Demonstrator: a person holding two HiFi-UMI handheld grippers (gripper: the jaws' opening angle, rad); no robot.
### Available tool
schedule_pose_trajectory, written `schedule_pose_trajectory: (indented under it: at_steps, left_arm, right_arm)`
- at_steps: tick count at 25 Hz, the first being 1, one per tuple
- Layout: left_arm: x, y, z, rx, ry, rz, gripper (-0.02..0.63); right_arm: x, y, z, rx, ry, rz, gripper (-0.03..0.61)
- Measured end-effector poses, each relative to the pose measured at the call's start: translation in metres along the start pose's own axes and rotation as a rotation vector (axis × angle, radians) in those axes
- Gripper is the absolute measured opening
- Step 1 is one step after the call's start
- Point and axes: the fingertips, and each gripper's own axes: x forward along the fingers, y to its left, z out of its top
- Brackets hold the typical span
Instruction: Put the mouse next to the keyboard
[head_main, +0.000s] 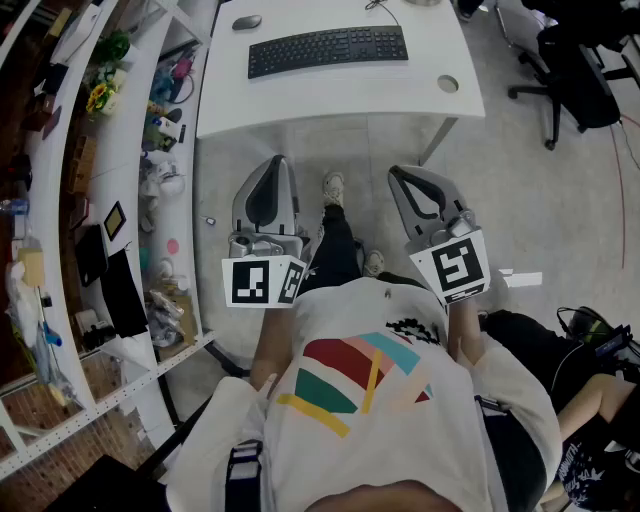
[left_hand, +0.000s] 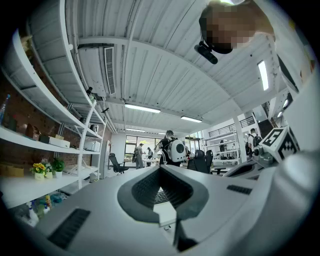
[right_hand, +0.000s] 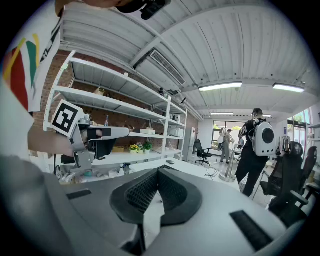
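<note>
My left tongs (head_main: 277, 162) are pressed together with nothing between the jaws, and in the left gripper view (left_hand: 160, 169) the ribbed pads meet at the tip. My right tongs (head_main: 396, 172) are pressed together too and pinch nothing, and the right gripper view (right_hand: 159, 170) shows their pads closed on each other. I hold the 2 tongs side by side over the floor, on my side of the desk's (head_main: 300, 100) near edge. Each carries 1 marker cube, 2 in all. My 2 shoes (head_main: 333, 186) show on the floor between the tongs.

The mouse (head_main: 247, 22) is a small, low, dark grey oval with a smooth rounded back. I count 1 mouse. It lies near the far left corner of the white desk, well apart from both tongs. The 1 keyboard (head_main: 328, 50) is black and lies along the far part of the desk, slightly skewed. The mouse sits just past the keyboard's far left corner, near it but not touching. 1 round hole (head_main: 447, 84) is near the desk's right edge.
</note>
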Motion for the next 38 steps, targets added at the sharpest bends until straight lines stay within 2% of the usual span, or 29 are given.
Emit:
schedule_pose_trajectory:
  at_steps: [6, 11, 15, 20, 22, 27, 32, 38]
  left_arm:
    - [0.07, 0.058, -0.015, -0.029, -0.03, -0.021, 0.044]
    - [0.165, 0.11, -0.016, -0.047, -0.065, -0.073, 0.044]
    - [0.245, 0.16, -0.015, -0.043, -0.06, -0.089, 0.044]
    - [0.303, 0.224, -0.029, -0.143, -0.056, -0.113, 0.044]
    - [0.317, 0.247, -0.038, -0.158, -0.035, -0.102, 0.044]
    - [0.348, 0.293, -0.05, -0.166, -0.005, -0.056, 0.044]
    - [0.373, 0.309, -0.061, -0.147, 0.027, -0.002, 0.044]
    - [0.378, 0.327, -0.081, -0.086, 0.068, 0.094, 0.044]
  right_arm:
    - [0.07, -0.032, 0.003, -0.019, 0.006, -0.035, 0.009]
    - [0.15, -0.093, 0.022, 0.009, 0.001, -0.084, 0.009]
    - [0.233, -0.144, 0.046, 0.042, 0.0, -0.067, 0.009]
    - [0.318, -0.19, 0.058, 0.136, 0.016, -0.135, 0.009]
    - [0.344, -0.197, 0.059, 0.154, 0.031, -0.134, 0.009]
    - [0.396, -0.211, 0.061, 0.214, 0.05, -0.087, 0.009]
    - [0.435, -0.226, 0.056, 0.228, 0.088, -0.014, 0.009]
    - [0.495, -0.212, 0.055, 0.229, 0.094, 0.174, 0.011]
